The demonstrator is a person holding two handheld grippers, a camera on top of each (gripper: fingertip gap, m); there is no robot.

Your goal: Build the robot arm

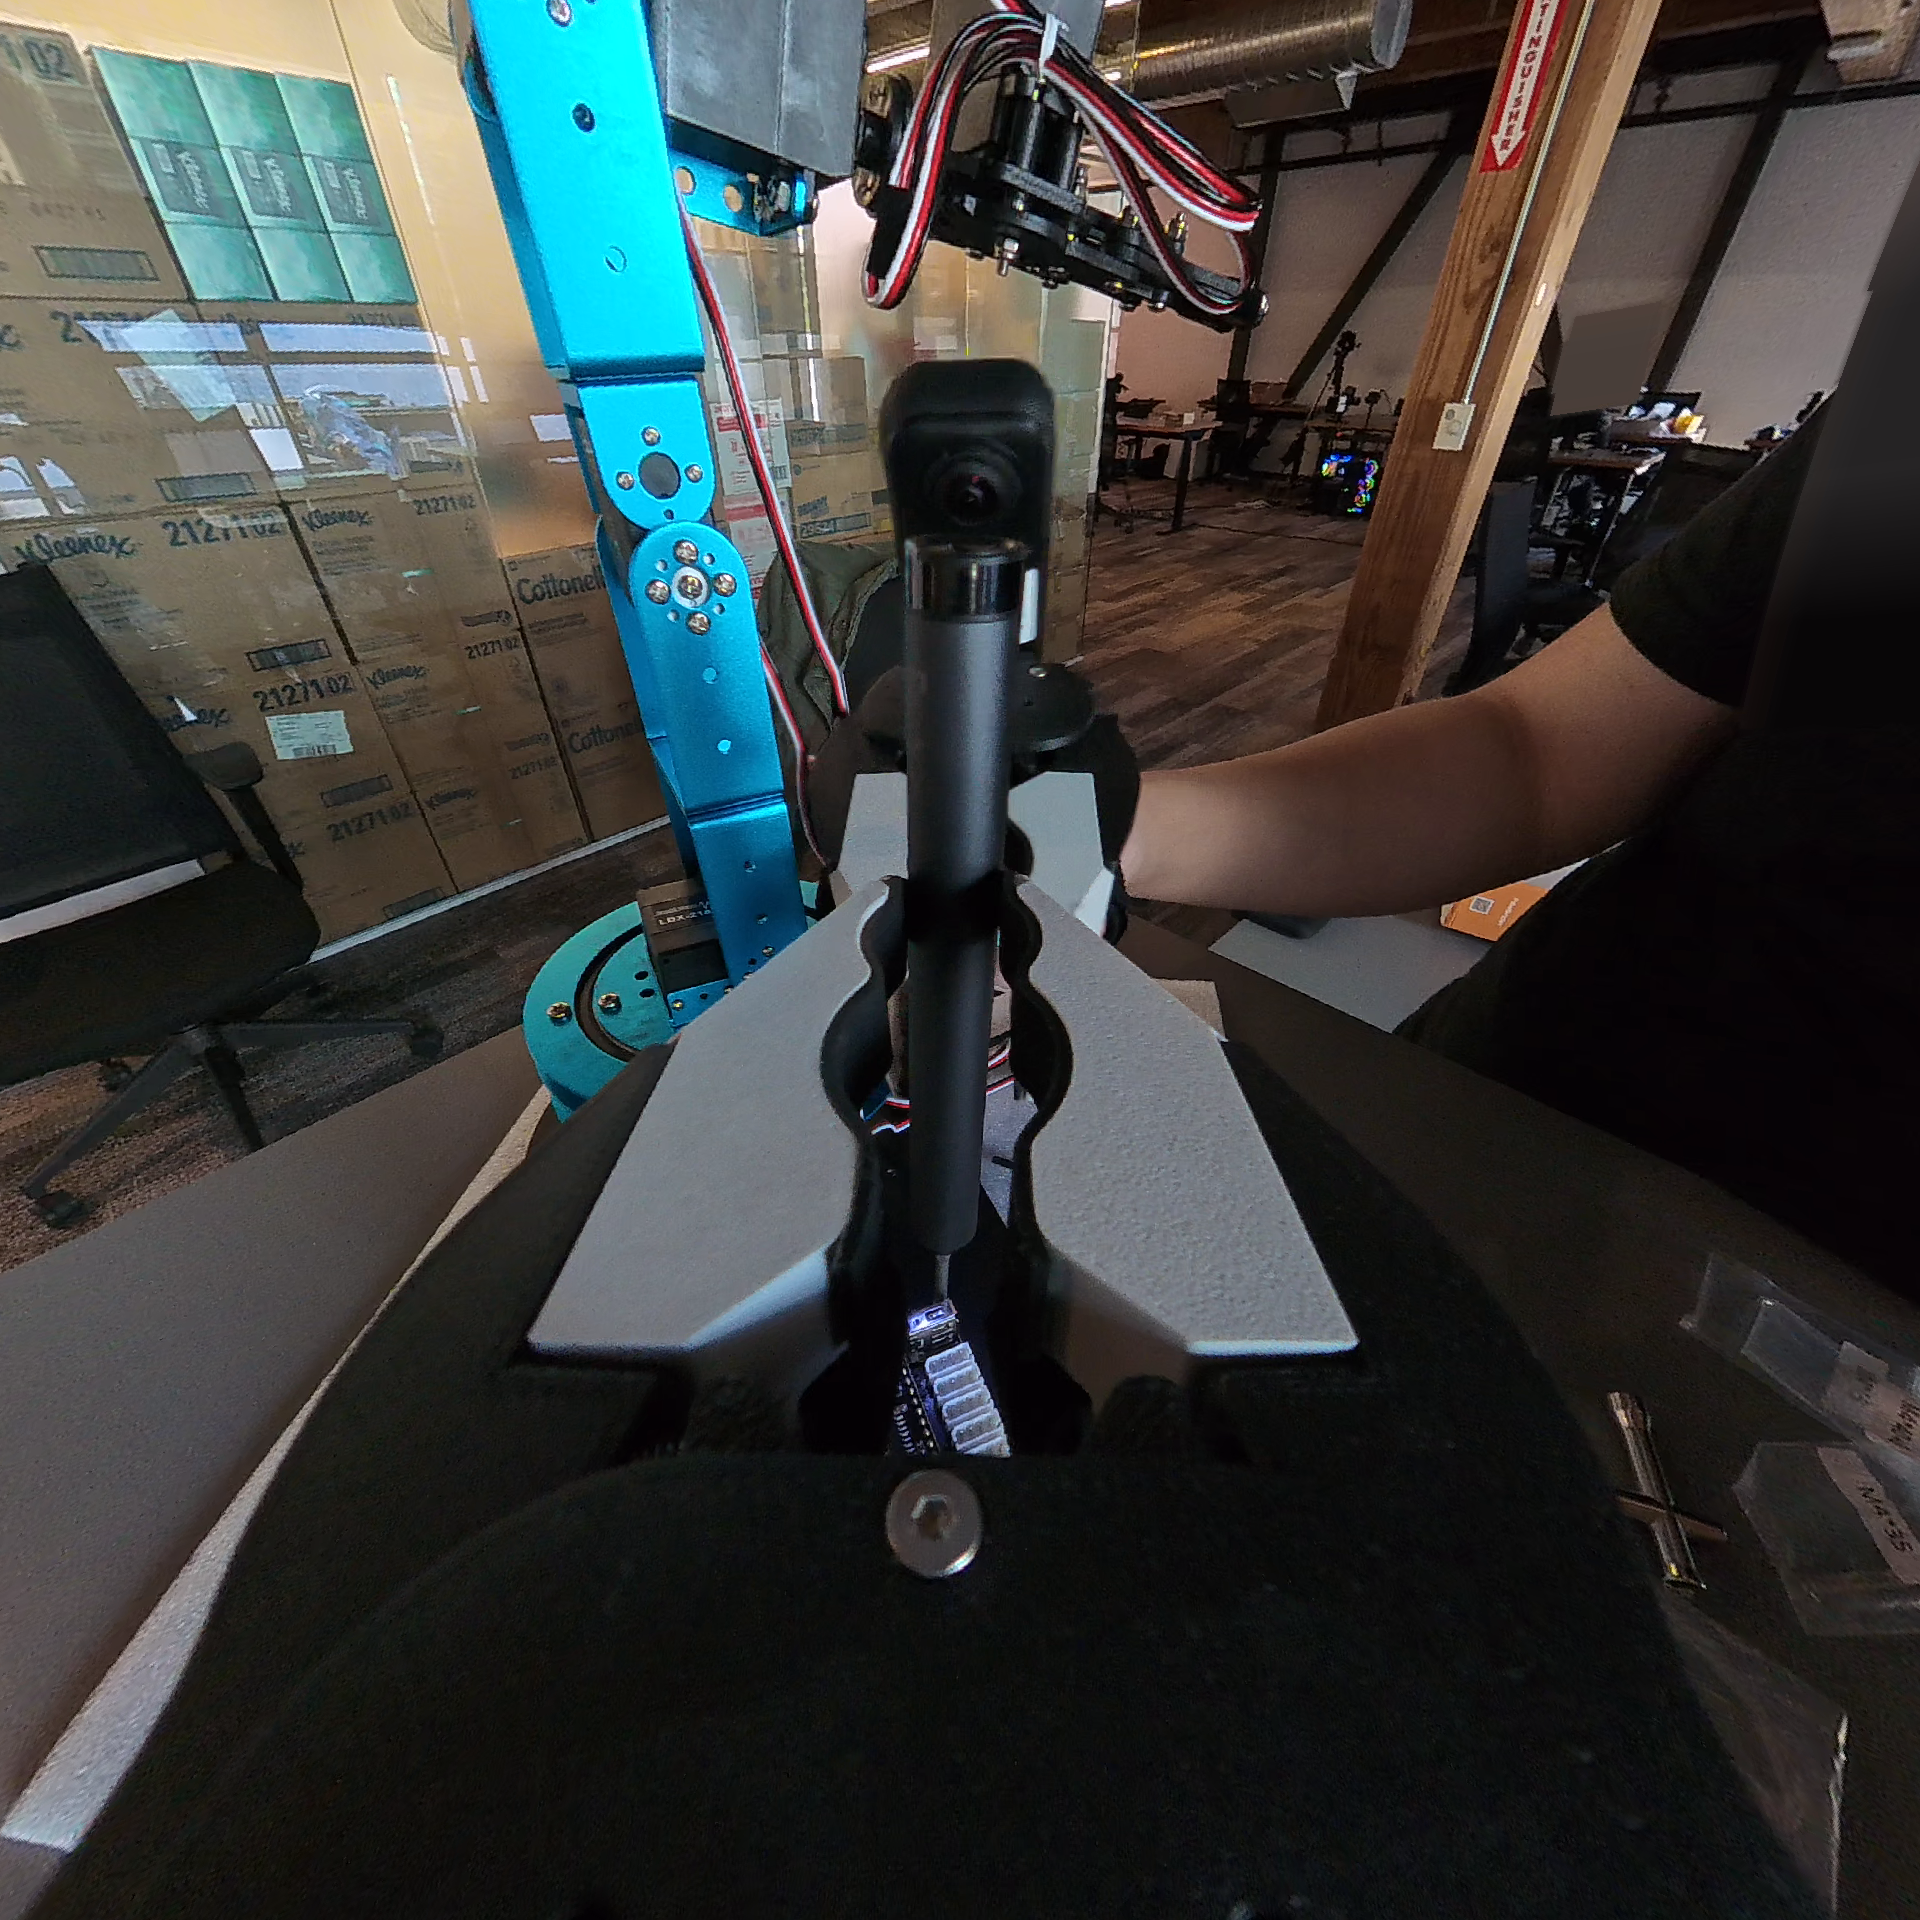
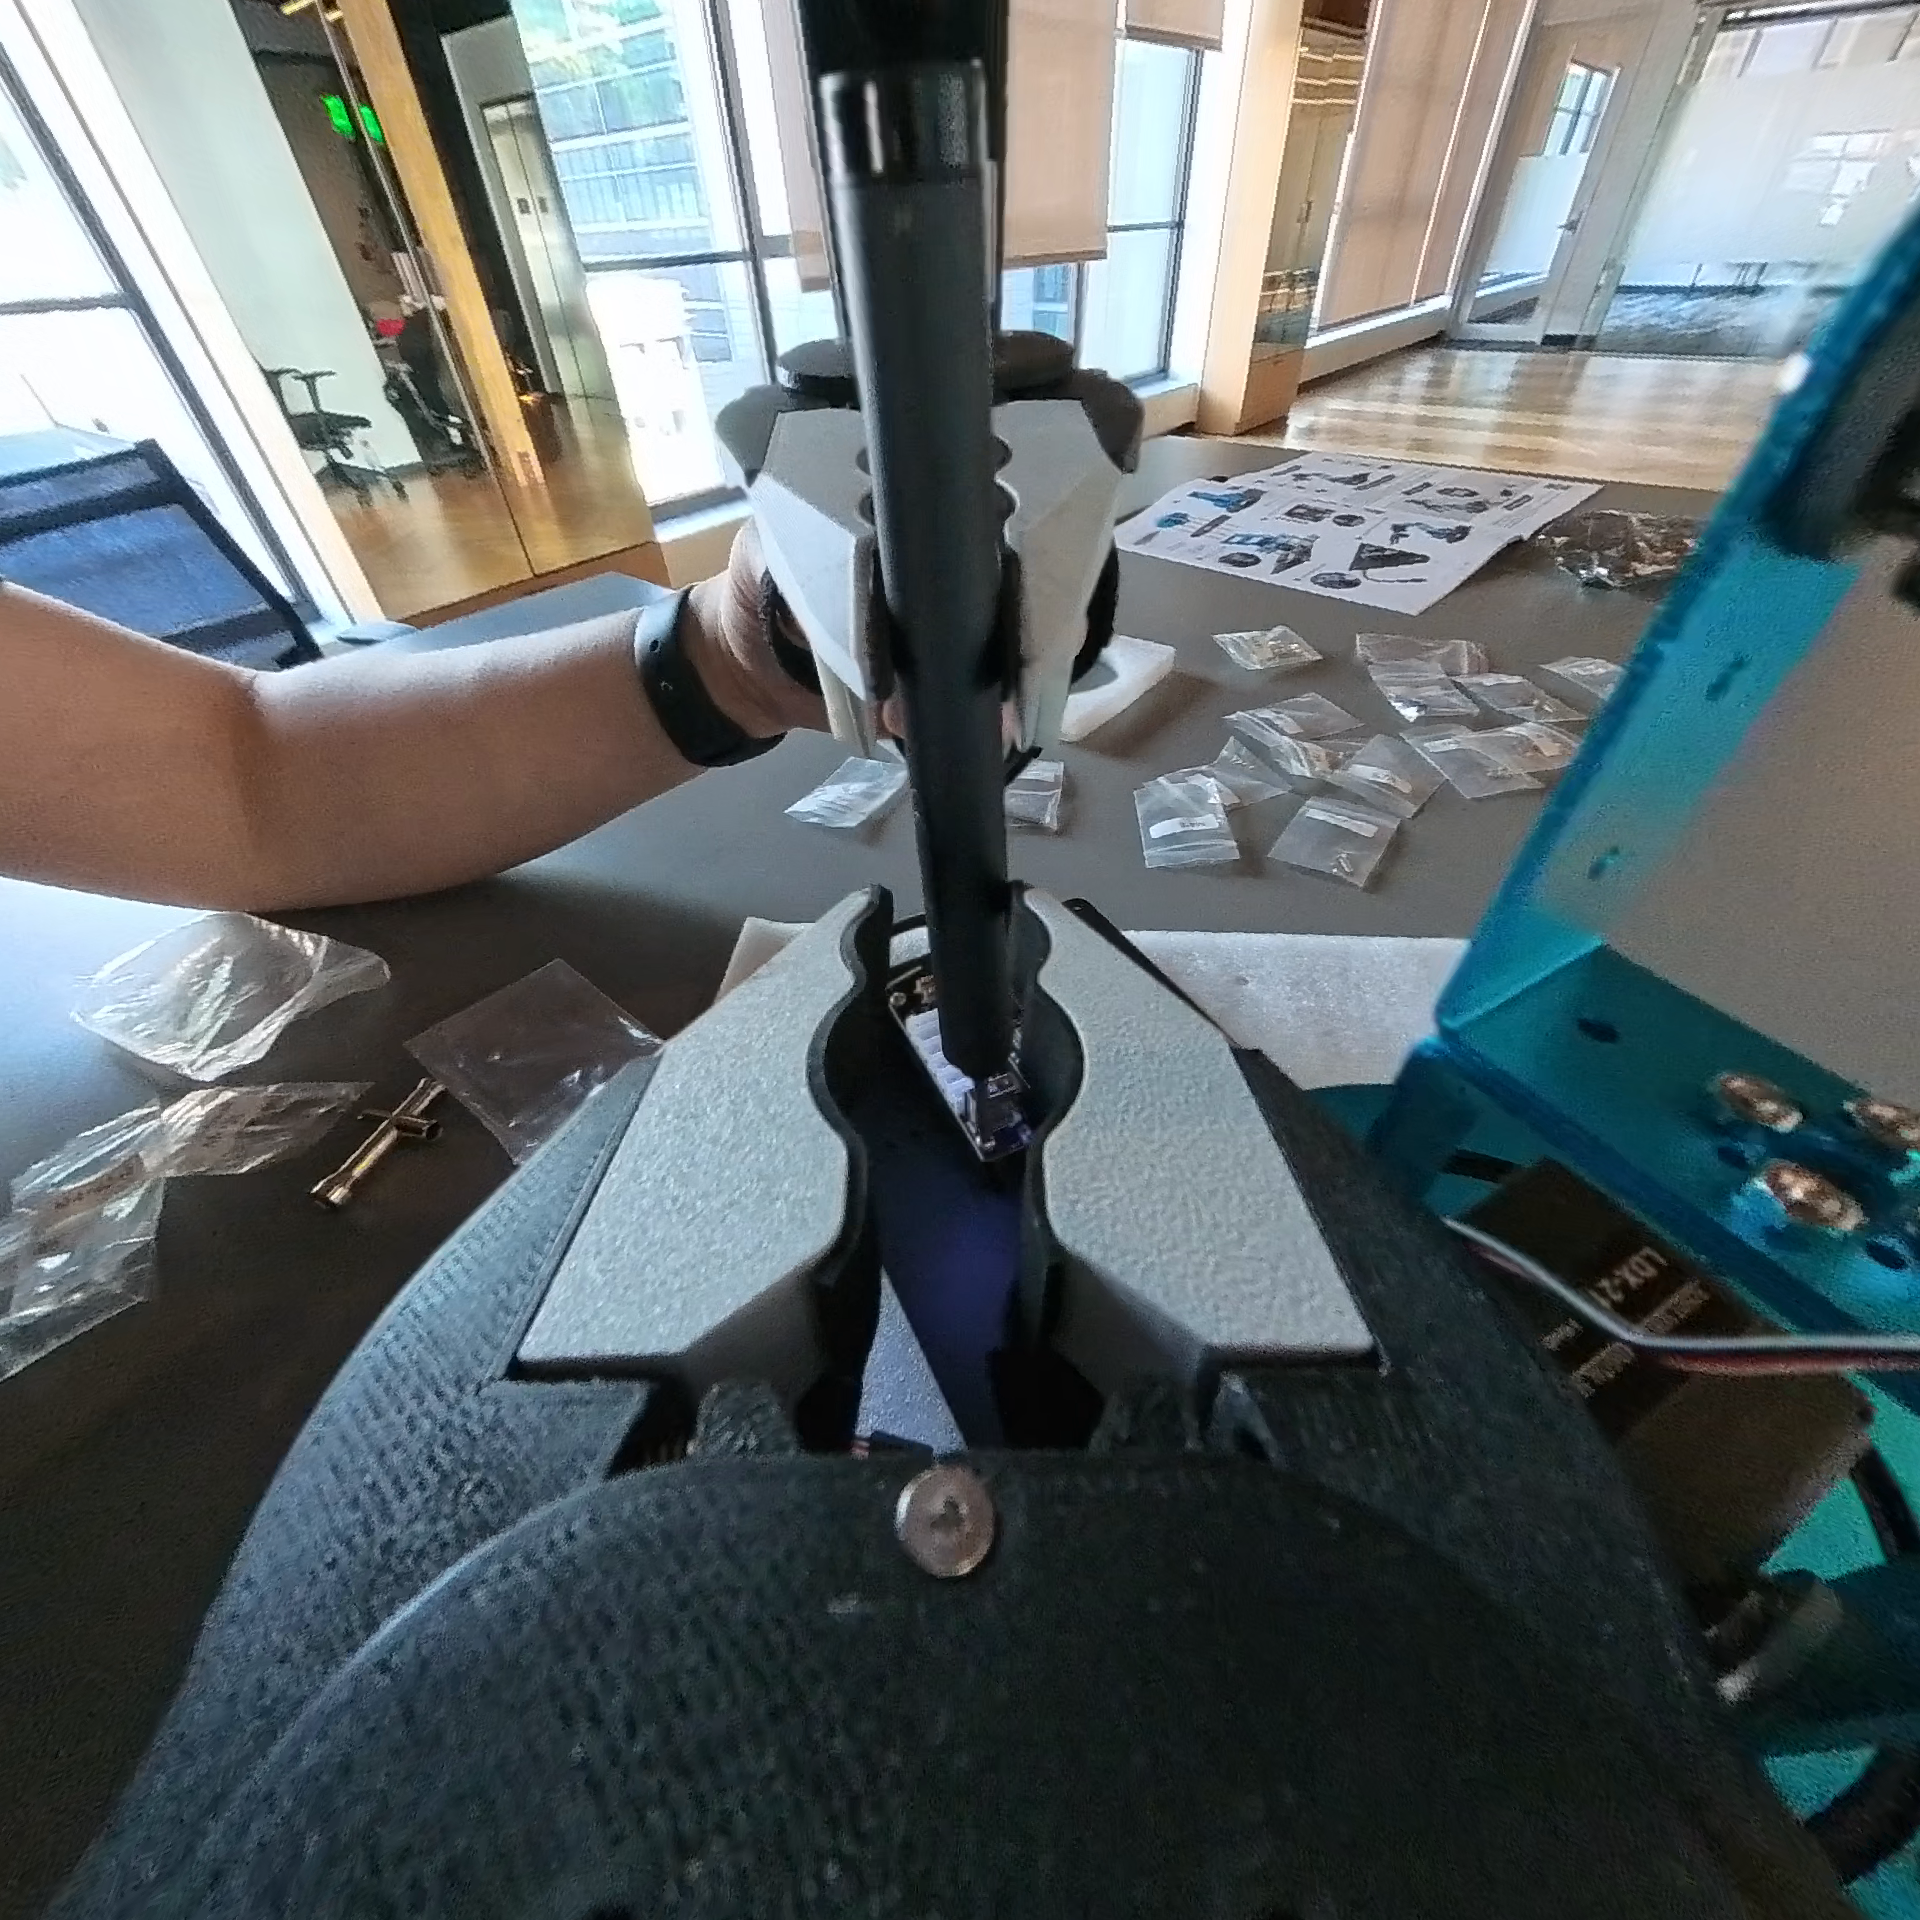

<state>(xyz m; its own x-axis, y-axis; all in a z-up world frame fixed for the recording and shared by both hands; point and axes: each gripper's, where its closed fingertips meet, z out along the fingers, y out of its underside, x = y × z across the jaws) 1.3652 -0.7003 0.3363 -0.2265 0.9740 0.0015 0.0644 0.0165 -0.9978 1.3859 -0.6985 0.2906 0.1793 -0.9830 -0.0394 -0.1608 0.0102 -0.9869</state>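
A dark grey pen-shaped electric screwdriver (image 1: 956,717) stands nearly upright, tip down. My left gripper (image 1: 951,902) is shut on its shaft. My right gripper (image 2: 961,912) is shut on the same screwdriver (image 2: 925,312) lower down, with the left gripper (image 2: 935,623) clamped higher on it. The tip rests at a small circuit board (image 2: 982,1096) with white connectors and a lit blue light, which also shows under the left gripper (image 1: 951,1387). A blue metal robot arm (image 1: 634,343) stands just behind the board, at the right in the right wrist view (image 2: 1662,831).
Several small clear bags of parts (image 2: 1340,748) lie on the dark table (image 2: 623,862), with a printed instruction sheet (image 2: 1361,520) beyond. A metal cross wrench (image 2: 379,1138) lies at the left. White foam (image 2: 1299,987) lies by the arm's base. Stacked cardboard boxes (image 1: 260,582) stand behind glass. Spacing between my two grippers at the tips: around 5 centimeters. Between my right fingertips and the metal cross wrench (image 2: 379,1138) there is roughly 20 centimeters. It turns up in the left wrist view (image 1: 1631,1459) as well.
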